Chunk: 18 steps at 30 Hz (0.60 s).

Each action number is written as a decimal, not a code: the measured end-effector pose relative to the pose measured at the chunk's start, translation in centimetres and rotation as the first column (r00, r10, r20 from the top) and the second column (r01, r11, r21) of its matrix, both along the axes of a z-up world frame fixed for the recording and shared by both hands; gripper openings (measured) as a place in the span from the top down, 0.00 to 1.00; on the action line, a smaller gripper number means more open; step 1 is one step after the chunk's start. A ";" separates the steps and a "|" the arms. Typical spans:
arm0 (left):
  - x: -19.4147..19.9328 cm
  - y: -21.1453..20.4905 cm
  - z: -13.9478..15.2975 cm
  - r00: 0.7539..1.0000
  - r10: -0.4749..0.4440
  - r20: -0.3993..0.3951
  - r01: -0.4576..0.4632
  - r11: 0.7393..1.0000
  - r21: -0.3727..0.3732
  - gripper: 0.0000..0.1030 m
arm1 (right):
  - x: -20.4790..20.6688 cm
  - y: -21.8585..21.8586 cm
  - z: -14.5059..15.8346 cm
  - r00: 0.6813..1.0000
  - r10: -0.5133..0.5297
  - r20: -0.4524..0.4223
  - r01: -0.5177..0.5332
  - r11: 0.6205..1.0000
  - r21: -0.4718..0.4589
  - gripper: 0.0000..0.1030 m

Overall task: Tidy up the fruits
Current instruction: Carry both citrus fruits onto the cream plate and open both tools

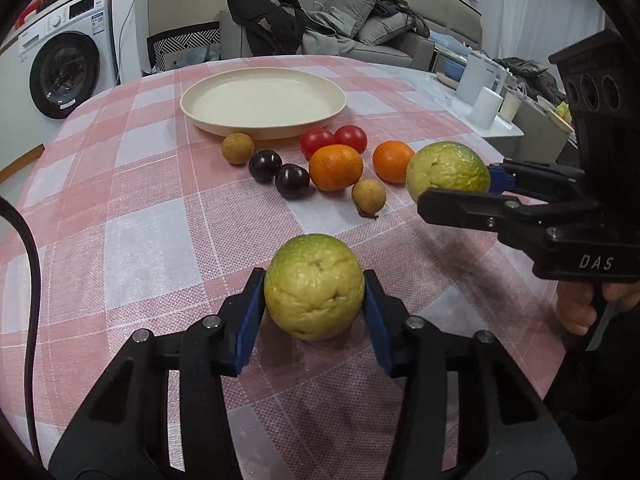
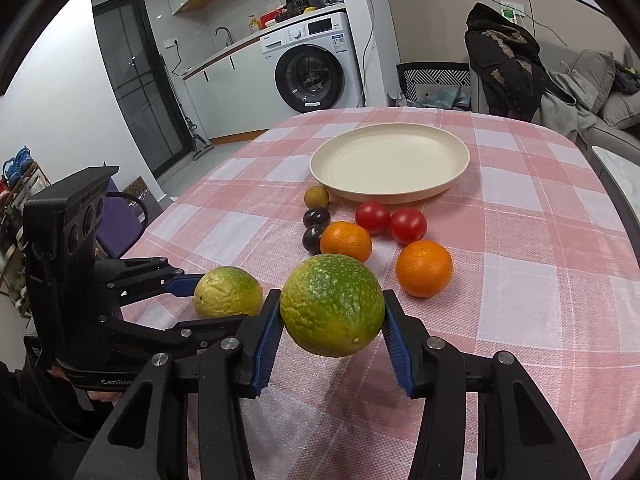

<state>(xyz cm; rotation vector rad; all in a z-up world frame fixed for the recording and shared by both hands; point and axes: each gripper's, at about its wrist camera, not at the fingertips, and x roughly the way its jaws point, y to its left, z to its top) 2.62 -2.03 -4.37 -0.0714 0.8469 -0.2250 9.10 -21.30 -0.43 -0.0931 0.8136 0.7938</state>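
Observation:
My left gripper [image 1: 314,280] is shut on a yellow-green round fruit [image 1: 314,298] that rests on the checked tablecloth, blue pads pressing both its sides. My right gripper [image 2: 332,298] is shut on a second, greener round fruit [image 2: 332,306] held a little above the cloth. In the left wrist view that fruit [image 1: 448,172] and the right gripper [image 1: 456,184] are at the right. Beyond lie two oranges [image 1: 335,168] [image 1: 393,161], two red tomatoes [image 1: 318,142], two dark plums [image 1: 265,165] and two small brown fruits [image 1: 238,148] [image 1: 368,196]. A cream plate [image 1: 262,126] stands empty behind them.
The table's pink-and-white cloth [image 1: 132,208] ends in a rounded far edge. A washing machine [image 2: 310,74] stands beyond it, with a chair draped in dark clothing [image 2: 504,60] and a sofa. A side table with white containers [image 1: 486,106] is at the right.

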 end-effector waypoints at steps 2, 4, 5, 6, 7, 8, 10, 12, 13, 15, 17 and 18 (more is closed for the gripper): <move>0.0 0.1 0.3 1.000 0.003 0.013 -0.003 1.000 -0.004 0.57 | 0.2 -0.1 0.1 1.000 -0.009 0.009 0.009 1.000 -0.002 0.52; 0.0 0.2 0.7 0.999 0.012 0.031 -0.012 1.000 0.002 0.57 | 0.4 -0.3 0.3 1.000 -0.019 0.019 0.019 1.000 0.002 0.52; 0.1 0.3 0.9 0.999 0.017 0.040 -0.017 1.000 -0.003 0.57 | 0.4 -0.4 0.4 0.999 -0.024 0.024 0.024 1.000 0.004 0.52; 0.2 0.5 1.2 0.998 0.022 0.051 -0.022 1.000 -0.012 0.57 | 0.5 -0.4 0.5 0.999 -0.030 0.030 0.030 1.000 0.006 0.52; 0.3 0.6 1.5 0.998 0.028 0.059 -0.027 1.000 -0.017 0.57 | 0.6 -0.5 0.7 0.999 -0.037 0.038 0.036 0.999 0.006 0.52; 0.4 0.8 1.8 0.997 0.036 0.073 -0.035 0.999 -0.020 0.57 | 0.7 -0.6 0.8 0.998 -0.043 0.049 0.043 0.999 0.004 0.52; 0.8 1.0 2.6 0.993 0.051 0.106 -0.049 0.999 -0.021 0.57 | 1.0 -0.7 1.2 0.997 -0.051 0.065 0.051 0.999 0.007 0.52; 1.4 1.4 3.4 0.989 0.066 0.131 -0.062 0.998 -0.030 0.57 | 1.4 -0.9 1.5 0.995 -0.064 0.079 0.063 0.998 0.014 0.52; 1.7 1.6 3.7 0.988 0.071 0.138 -0.067 0.997 -0.033 0.57 | 1.7 -1.0 1.7 0.994 -0.073 0.084 0.072 0.997 0.019 0.52; 2.4 1.8 4.4 0.984 0.084 0.159 -0.080 0.996 -0.029 0.57 | 2.2 -1.2 2.1 0.992 -0.089 0.088 0.086 0.996 0.029 0.52; 3.1 1.8 4.8 0.981 0.091 0.171 -0.088 0.996 -0.027 0.57 | 2.7 -1.3 2.4 0.990 -0.102 0.102 0.099 0.994 0.039 0.52; 3.4 1.8 5.0 0.980 0.095 0.177 -0.092 0.995 -0.026 0.57 | 2.9 -1.3 2.6 0.988 -0.110 0.107 0.105 0.993 0.046 0.52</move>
